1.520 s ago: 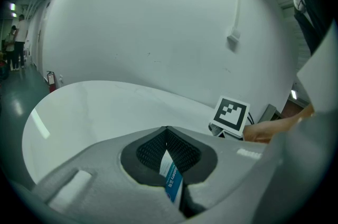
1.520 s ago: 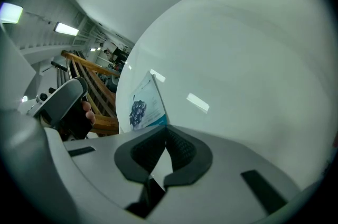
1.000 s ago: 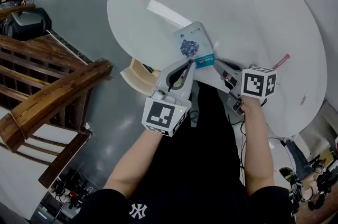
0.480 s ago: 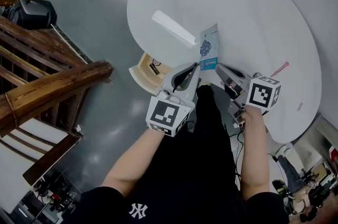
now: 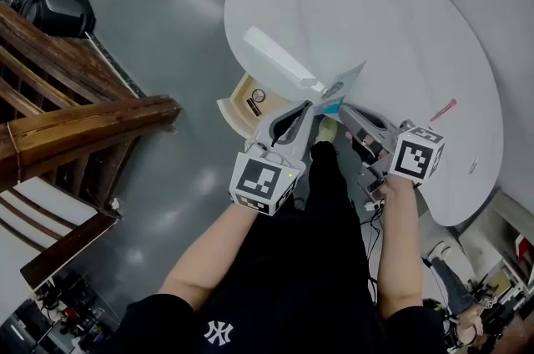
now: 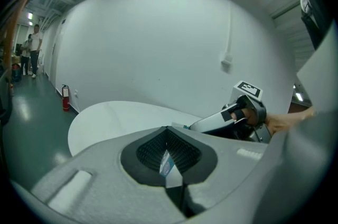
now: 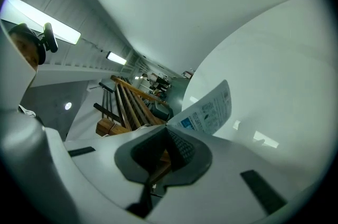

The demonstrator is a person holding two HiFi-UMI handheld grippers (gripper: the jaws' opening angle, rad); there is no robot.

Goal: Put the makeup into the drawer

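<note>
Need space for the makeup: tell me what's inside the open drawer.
The drawer shows pale wood and one small round item. Its back hides under the table, its right part behind the left tool.

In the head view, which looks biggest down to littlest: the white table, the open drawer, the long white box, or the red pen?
1. white table, by far the biggest
2. open drawer
3. long white box, close to the drawer, so this pair is unsure
4. red pen, the littlest
</note>
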